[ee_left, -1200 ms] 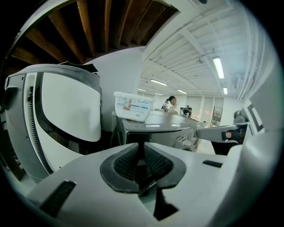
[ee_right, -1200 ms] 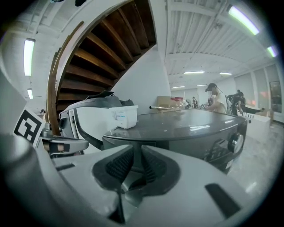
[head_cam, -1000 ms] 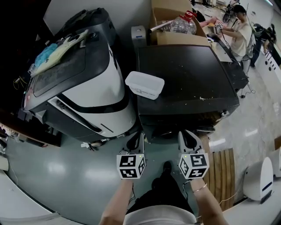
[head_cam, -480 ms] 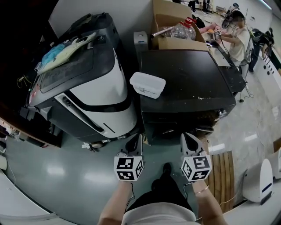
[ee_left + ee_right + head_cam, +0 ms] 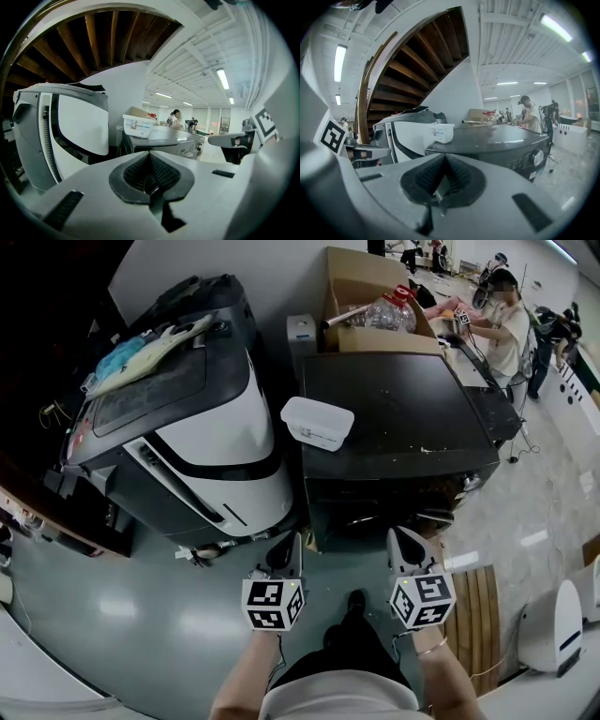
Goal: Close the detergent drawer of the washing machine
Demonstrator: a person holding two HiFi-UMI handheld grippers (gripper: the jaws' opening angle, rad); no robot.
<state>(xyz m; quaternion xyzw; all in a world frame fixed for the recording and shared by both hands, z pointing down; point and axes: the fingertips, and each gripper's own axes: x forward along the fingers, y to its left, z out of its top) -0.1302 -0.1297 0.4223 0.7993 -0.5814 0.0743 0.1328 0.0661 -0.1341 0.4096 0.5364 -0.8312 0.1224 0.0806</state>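
Note:
The dark washing machine (image 5: 403,418) stands straight ahead, its front panel (image 5: 398,493) facing me. In the right gripper view its control panel with a round knob (image 5: 534,157) shows. From here I cannot pick out the detergent drawer on that front. My left gripper (image 5: 292,545) hangs in front of the machine's left front corner, apart from it, shut and empty (image 5: 150,161). My right gripper (image 5: 401,540) hangs in front of the panel's right part, also shut with nothing between its pads (image 5: 443,173).
A white plastic tub (image 5: 317,423) sits on the washer's left top edge. A large white and grey machine (image 5: 187,427) stands close on the left. A cardboard box (image 5: 375,315) is behind, a person (image 5: 506,315) at far right, a wooden slat mat (image 5: 473,615) on the floor.
Both grippers have drawn back from the washer's front towards me and risen a little. The right gripper's jaws have come together; the left's have closed the last bit.

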